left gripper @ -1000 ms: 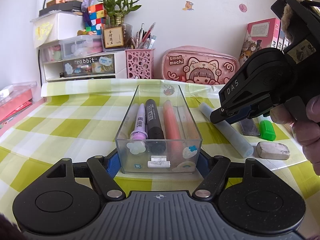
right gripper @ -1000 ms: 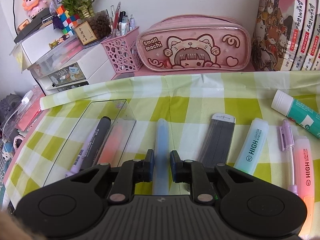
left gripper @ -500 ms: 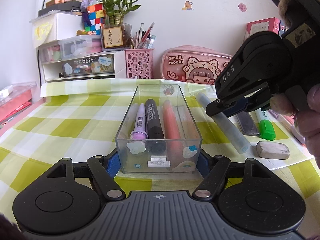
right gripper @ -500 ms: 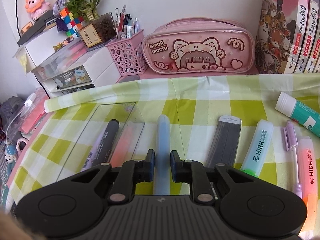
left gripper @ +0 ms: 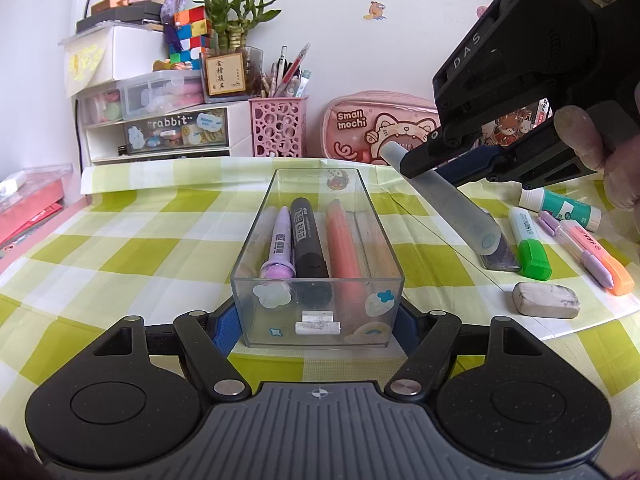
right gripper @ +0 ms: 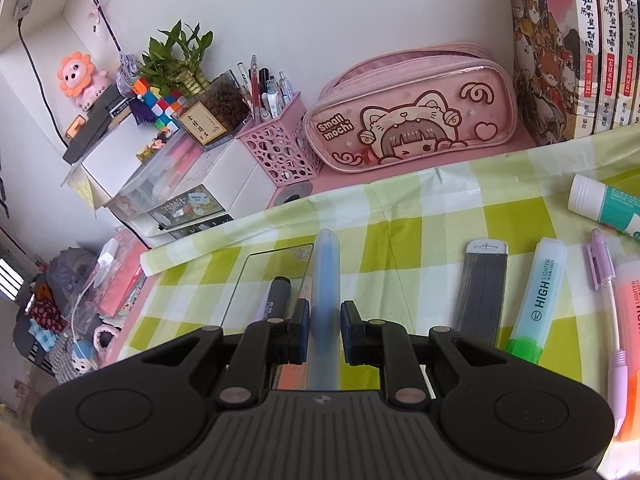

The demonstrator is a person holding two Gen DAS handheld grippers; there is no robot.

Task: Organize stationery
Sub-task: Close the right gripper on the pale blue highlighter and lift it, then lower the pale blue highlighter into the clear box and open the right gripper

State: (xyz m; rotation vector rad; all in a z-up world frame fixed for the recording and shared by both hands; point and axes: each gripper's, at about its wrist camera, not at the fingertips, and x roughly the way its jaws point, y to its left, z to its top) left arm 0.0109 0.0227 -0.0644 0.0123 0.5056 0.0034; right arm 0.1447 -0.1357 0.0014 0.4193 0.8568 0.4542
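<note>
A clear plastic box (left gripper: 318, 312) stands on the checked cloth, held between my left gripper's (left gripper: 318, 326) blue pads. In it lie a purple pen (left gripper: 278, 246), a black marker (left gripper: 306, 236) and an orange highlighter (left gripper: 344, 244). My right gripper (right gripper: 324, 330) is shut on a frosted pale blue pen (right gripper: 326, 280) and holds it in the air, tilted, just right of the box's far end; it also shows in the left wrist view (left gripper: 452, 204).
On the cloth to the right lie a grey lead case (right gripper: 480, 284), a green highlighter (right gripper: 540, 292), a purple mechanical pencil (right gripper: 604, 284), an orange highlighter (right gripper: 632, 340), a glue stick (right gripper: 604, 204) and an eraser (left gripper: 546, 300). A pink pencil case (right gripper: 412, 124) and pink pen basket (right gripper: 280, 148) stand behind.
My right gripper has lifted the blue pen off the cloth and moved it up and left toward the box. The left gripper and box have not moved.
</note>
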